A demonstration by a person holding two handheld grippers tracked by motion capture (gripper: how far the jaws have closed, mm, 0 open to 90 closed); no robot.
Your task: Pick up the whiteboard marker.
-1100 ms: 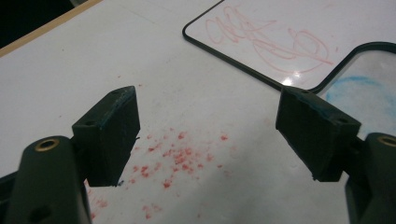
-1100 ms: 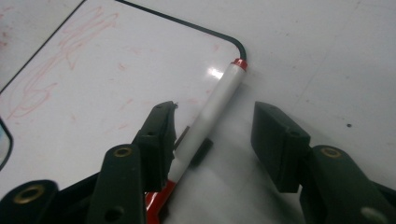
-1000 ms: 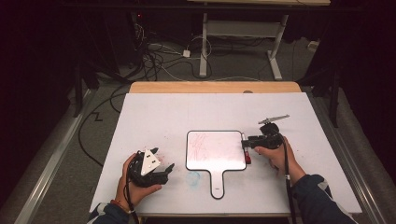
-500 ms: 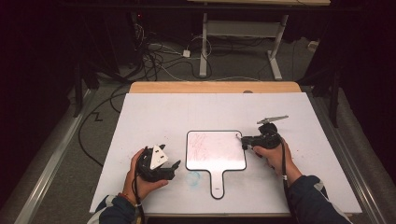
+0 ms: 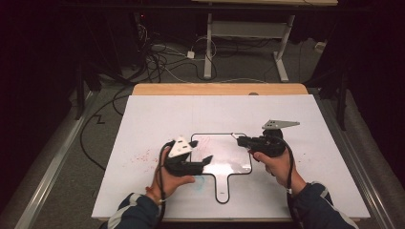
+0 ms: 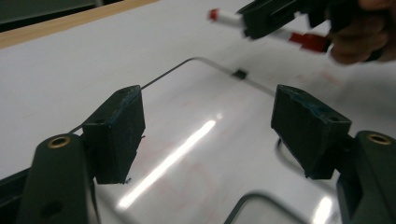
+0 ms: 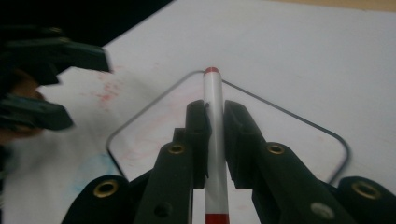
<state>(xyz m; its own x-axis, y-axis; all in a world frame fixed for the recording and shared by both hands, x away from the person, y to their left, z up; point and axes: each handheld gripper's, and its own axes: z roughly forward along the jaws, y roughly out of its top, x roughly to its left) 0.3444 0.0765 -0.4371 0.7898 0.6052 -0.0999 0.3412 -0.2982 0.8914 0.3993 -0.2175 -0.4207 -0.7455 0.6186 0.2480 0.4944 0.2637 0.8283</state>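
I am clamping the marker [image 7: 215, 140] between my right gripper [image 7: 215, 116] jaws, while my left gripper [image 6: 208, 126] jaws are hovering open over the whiteboard [image 5: 229, 162], just narrowing.

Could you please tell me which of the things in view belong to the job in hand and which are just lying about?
In use:
- red marker, gripped by right tongs
- paddle-shaped whiteboard
- left tongs, open

Lying about:
- floor cables
- table frame behind
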